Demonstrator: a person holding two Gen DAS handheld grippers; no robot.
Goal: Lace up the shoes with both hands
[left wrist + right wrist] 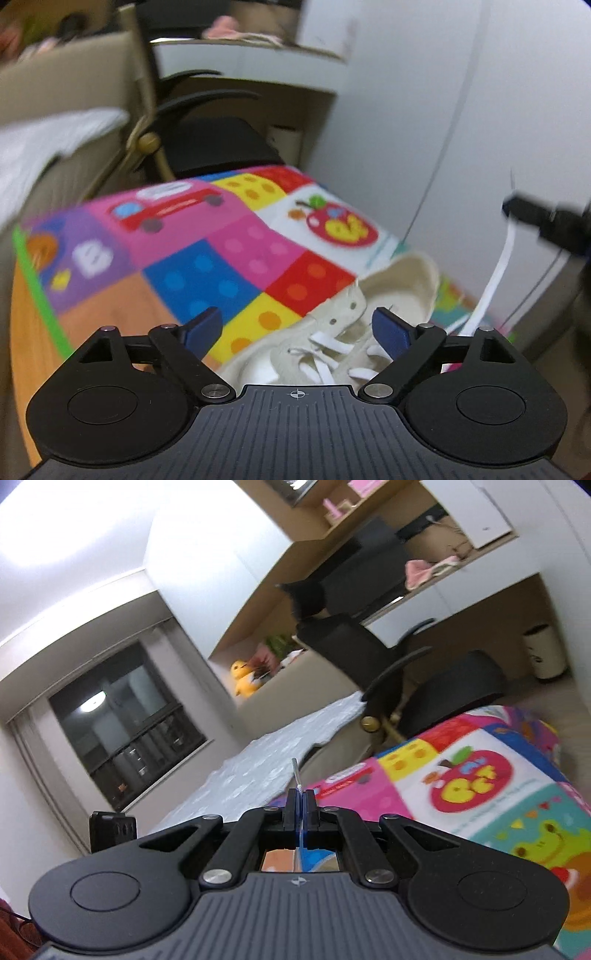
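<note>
Lace (296,773) pinched in raised right hand-held gripper (300,799); left hand-held gripper (297,328) wide, empty.

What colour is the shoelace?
White; the shoelace shows best in the left wrist view.

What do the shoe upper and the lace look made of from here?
The cream low-top shoe looks like matte canvas or a suede-like fabric: soft, no gloss, with small metal-looking eyelets. Blur leaves it open. The flat white lace looks like woven textile tape, hanging limp as a ribbon from the shut right claw, with a stiff tip.
</note>
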